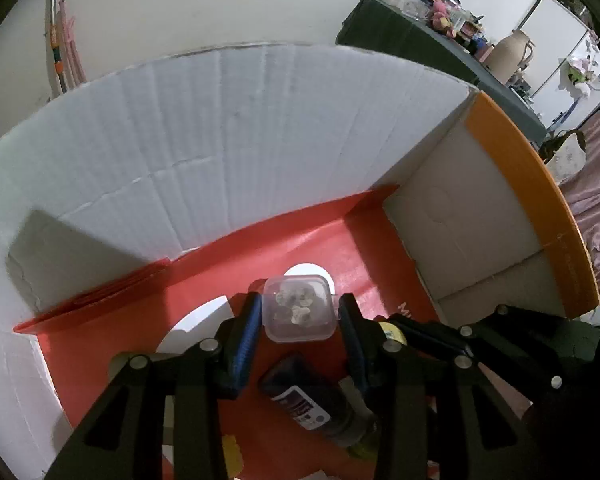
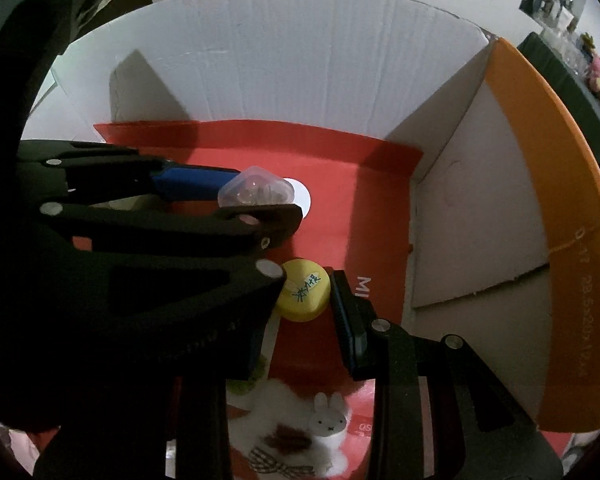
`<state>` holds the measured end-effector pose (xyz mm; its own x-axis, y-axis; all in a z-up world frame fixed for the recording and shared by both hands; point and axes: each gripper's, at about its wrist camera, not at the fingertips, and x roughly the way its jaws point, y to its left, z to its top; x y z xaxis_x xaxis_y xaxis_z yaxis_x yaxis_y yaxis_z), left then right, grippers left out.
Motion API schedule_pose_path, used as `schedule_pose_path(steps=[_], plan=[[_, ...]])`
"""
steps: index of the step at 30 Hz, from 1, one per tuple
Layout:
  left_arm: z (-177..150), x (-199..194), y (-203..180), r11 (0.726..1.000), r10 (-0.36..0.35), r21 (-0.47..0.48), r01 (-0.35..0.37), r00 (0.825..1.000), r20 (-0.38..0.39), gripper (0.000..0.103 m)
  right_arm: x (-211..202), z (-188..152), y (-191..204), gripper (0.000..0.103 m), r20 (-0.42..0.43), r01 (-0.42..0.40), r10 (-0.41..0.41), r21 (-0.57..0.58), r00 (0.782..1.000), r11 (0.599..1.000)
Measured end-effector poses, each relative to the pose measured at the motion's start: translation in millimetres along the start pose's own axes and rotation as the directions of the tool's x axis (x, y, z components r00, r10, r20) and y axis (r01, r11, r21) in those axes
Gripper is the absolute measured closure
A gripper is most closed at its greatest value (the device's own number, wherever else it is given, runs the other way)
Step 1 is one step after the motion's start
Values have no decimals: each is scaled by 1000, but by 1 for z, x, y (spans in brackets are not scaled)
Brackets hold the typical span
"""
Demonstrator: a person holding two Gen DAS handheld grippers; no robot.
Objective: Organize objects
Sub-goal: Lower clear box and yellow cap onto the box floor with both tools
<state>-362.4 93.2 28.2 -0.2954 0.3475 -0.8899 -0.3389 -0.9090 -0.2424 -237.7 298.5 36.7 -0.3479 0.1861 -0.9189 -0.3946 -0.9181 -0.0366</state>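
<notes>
Left tongs (image 1: 298, 312) gripped the clear tub (image 1: 299, 309); right tongs (image 2: 304, 296) pinched the yellow cap (image 2: 303, 295); best lowered gently into the box (image 1: 220, 128)

— What is the box (image 1: 240, 128) made of?
— Corrugated cardboard, matt white on its ribbed walls, with a smooth red floor (image 1: 332, 240) and a matt orange flap (image 2: 540, 160).
— And the small container (image 1: 298, 308)?
— Clear plastic, faintly frosted, smooth-sided.
— The grippers?
— Matt black plastic frames with bright metal rivets; the left gripper (image 1: 298, 316) carries ridged blue pads.
— Anything softer?
— A fluffy white cloth toy (image 2: 296, 428), beside a glossy yellow plastic cap (image 2: 302, 296) with a paper label.
</notes>
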Motion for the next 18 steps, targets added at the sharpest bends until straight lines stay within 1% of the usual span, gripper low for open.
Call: schedule_pose_path(steps=[18], plan=[[-3,-2,3,1000,-4,2,4,1000,6,62,-3,-1,3,73,-2,7,-7,2,1000,1000]])
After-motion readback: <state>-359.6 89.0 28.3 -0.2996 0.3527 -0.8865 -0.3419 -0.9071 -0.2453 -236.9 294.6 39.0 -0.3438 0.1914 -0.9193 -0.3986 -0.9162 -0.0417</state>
